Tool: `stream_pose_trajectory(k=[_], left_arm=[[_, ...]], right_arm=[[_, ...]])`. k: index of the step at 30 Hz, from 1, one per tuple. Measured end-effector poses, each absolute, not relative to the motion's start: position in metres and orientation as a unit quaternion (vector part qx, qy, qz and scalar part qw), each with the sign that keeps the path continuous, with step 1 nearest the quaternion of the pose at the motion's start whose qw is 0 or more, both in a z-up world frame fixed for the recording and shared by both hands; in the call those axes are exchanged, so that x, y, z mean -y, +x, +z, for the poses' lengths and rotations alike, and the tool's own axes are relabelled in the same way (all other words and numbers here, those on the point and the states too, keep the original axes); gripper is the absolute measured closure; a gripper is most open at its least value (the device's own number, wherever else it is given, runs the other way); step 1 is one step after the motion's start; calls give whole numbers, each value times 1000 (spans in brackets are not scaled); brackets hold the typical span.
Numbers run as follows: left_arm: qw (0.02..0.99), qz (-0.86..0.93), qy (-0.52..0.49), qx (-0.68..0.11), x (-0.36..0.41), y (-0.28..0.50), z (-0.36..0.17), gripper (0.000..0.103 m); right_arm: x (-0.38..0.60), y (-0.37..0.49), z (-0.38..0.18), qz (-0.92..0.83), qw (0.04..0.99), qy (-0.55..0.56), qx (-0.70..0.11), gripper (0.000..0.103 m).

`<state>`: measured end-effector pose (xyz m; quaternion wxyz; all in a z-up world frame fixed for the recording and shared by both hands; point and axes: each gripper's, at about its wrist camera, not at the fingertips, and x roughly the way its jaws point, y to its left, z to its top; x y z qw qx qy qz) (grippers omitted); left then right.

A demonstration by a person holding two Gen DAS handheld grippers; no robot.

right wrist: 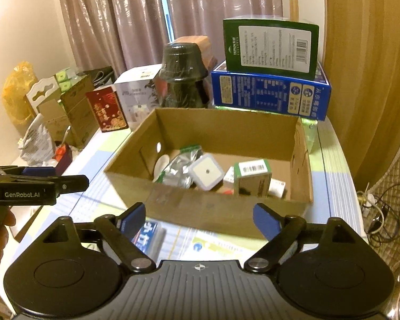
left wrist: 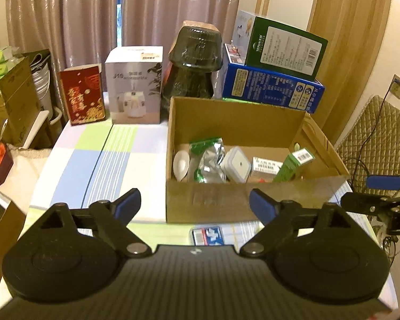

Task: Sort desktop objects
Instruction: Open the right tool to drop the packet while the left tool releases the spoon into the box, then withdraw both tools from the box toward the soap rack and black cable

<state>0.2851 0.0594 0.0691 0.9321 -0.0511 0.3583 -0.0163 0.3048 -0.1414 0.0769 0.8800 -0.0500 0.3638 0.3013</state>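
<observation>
The cardboard box [left wrist: 253,133] sits on the bench [left wrist: 93,160] toward its right side, open at the top. Inside lie a white spoon [left wrist: 180,164] at the left wall, a silver-and-green foil pouch [left wrist: 209,160] beside it, a white square container [left wrist: 237,164], a small white carton [left wrist: 265,169] and a green carton [left wrist: 297,161] leaning at the right. A blue-and-white packet [left wrist: 207,236] lies flat on the bench just in front of the box's near wall — outside it.

The left gripper [left wrist: 194,205] hangs above the near edge with its fingers spread wide and nothing between them. The right gripper [right wrist: 199,217] is likewise released, its fingers apart over the near wall of the box.

Along the far edge stand a red box [left wrist: 83,94], a white box [left wrist: 134,85], a dark wrapped bowl stack [left wrist: 193,61], and a green box [left wrist: 286,48] atop a blue box [left wrist: 273,88].
</observation>
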Motion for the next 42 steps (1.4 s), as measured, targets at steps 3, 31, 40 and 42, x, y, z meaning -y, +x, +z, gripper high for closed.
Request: stream_pose_trajectory(k=[3,31,40,42], left_arm=[[933,-9,-49,-357,-62,266,71,9],[919,70,-49,-386,-87,135,24,1],[915,66,-45,-396,-75,128,5,1],[915,65,-42,-396,-75,128,4,1]], right_arm=[[146,287,77,305,878,-57,-365,9],[199,180,16,297,860,-42,-413,2],[198,171,0,300,853,-48,-425,2],[196,171,-1,301,852,-49,-425,2]])
